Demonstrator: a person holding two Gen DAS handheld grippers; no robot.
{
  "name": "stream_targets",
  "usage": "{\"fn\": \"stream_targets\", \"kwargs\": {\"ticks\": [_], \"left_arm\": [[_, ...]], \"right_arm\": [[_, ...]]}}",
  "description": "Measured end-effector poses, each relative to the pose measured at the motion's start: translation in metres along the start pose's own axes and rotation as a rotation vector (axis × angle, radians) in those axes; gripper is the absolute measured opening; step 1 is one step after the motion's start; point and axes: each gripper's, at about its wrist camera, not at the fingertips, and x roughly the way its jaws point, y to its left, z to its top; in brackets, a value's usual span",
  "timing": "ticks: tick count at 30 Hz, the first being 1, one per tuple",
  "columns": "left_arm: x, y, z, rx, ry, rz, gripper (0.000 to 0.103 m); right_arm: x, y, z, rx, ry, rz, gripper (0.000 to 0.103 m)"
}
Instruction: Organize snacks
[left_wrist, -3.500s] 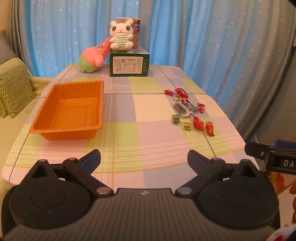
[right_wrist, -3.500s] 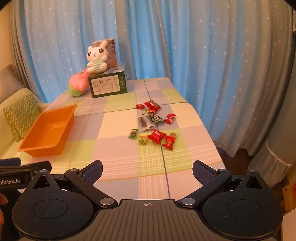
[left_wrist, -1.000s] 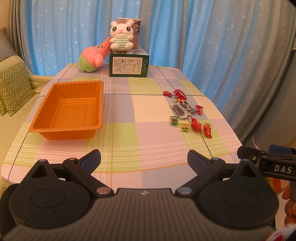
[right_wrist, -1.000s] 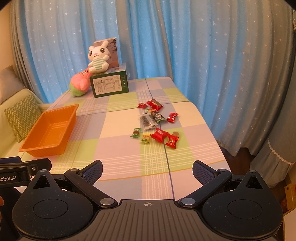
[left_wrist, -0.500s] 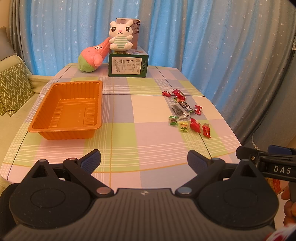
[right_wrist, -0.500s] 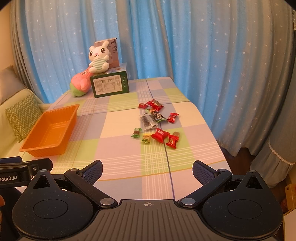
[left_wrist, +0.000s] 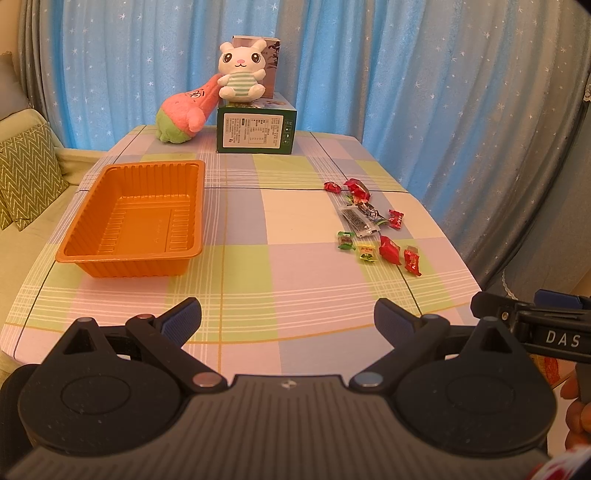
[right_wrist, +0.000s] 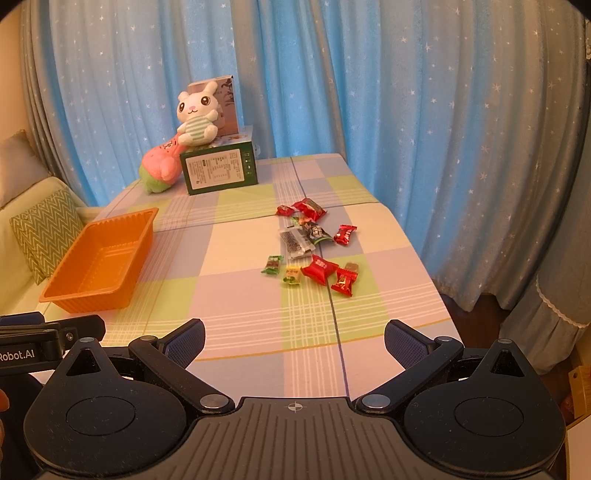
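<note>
Left gripper (left_wrist: 288, 319) at the near table edge, jaws spread wide, empty; right gripper (right_wrist: 294, 341) likewise wide, empty; orange tray (left_wrist: 96, 258) on the table's (left_wrist: 258, 288) left half; wrapped snacks (right_wrist: 314, 251) scattered right of centre, well apart from tray; green box (left_wrist: 255, 133) with plush rabbit (left_wrist: 242, 72) at far end.

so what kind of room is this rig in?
Likely a home living or dining room: a table under a checked cloth, star-print blue curtains behind it, and a sofa with a zigzag cushion on the left.
</note>
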Motion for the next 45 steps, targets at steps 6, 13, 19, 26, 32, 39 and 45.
{"fn": "stream_targets", "kwargs": {"ticks": [6,13,19,26,32,39,45], "left_arm": [[0.000,0.000,0.000,0.000,0.000,0.000,0.099],[0.000,0.001,0.000,0.000,0.000,-0.001,0.099],[0.000,0.000,0.000,0.000,-0.001,-0.003,0.099],[0.010,-0.004,0.015,-0.003,-0.009,-0.039,0.099],[0.040,-0.005,0.033,-0.006,0.006,-0.073,0.099],[0.107,-0.012,0.050,0.010,0.035,-0.085,0.097],[0.166,-0.014,0.059,0.044,0.059,-0.101,0.091]], "right_arm": [[0.000,0.000,0.000,0.000,-0.001,0.000,0.103],[0.000,-0.001,0.000,0.002,-0.001,0.000,0.103],[-0.001,-0.002,0.000,0.009,-0.010,0.000,0.103],[-0.014,-0.026,0.019,0.088,-0.124,-0.013,0.103],[-0.003,-0.055,0.039,0.101,-0.154,-0.045,0.103],[0.050,-0.087,0.045,0.093,-0.115,-0.075,0.100],[0.114,-0.102,0.045,0.096,-0.035,-0.027,0.074]]}}
